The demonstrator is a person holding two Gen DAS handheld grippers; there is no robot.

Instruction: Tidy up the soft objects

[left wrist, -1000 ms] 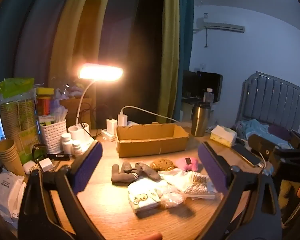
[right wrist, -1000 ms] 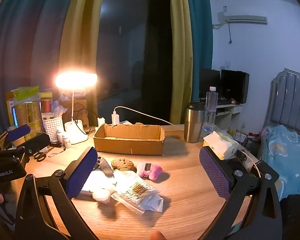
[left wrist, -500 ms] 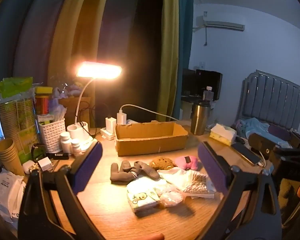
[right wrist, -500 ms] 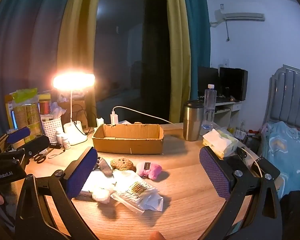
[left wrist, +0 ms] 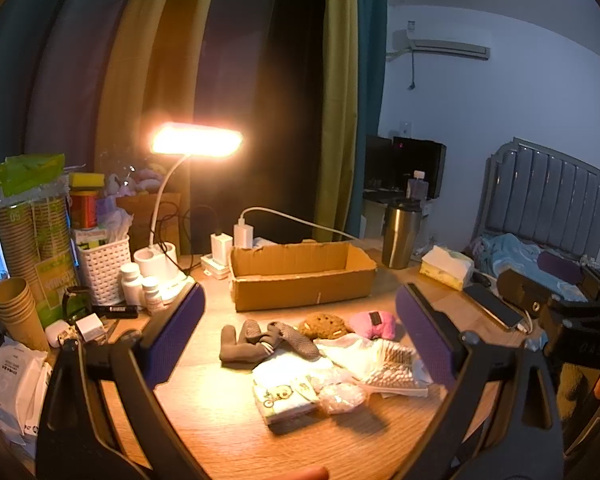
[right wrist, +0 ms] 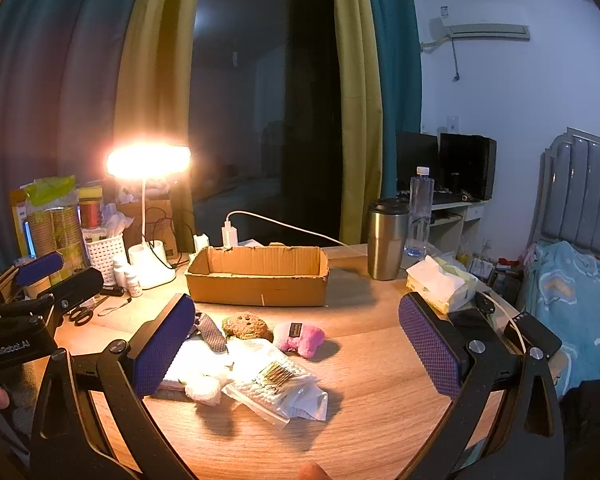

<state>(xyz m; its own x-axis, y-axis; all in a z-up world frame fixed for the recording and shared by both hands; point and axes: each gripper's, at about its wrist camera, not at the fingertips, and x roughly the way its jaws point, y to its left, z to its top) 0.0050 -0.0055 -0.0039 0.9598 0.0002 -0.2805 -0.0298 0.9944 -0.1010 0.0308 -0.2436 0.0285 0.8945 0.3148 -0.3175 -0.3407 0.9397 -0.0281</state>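
- Left wrist view: left hand-held gripper [left wrist: 300, 332] spread wide and empty, above the near edge of the surface [left wrist: 220, 412]; right hand-held gripper [right wrist: 296, 344] likewise spread, nothing between its pads.
- Soft items lie in one overlapping cluster in front of the cardboard box [left wrist: 300, 276], which looks empty.
- Count: 1 grey glove pair [left wrist: 256, 340], 1 brown plush [left wrist: 324, 325], 1 pink plush [left wrist: 374, 324], 1 printed tissue pack [left wrist: 286, 394], 1 cotton swab bag [right wrist: 278, 388], a few clear crinkly bags, number unclear.
- Risk: the items overlap, so a pinch on one likely drags its neighbour.
- Risk: slick plastic bags may slip from the pads or snag on the box rim.
- Risk: glove pair may separate if only one is caught.
- Risk: lamp [left wrist: 196, 146] glare and the steel tumbler [left wrist: 400, 234] near the box; a wide swing could knock it.
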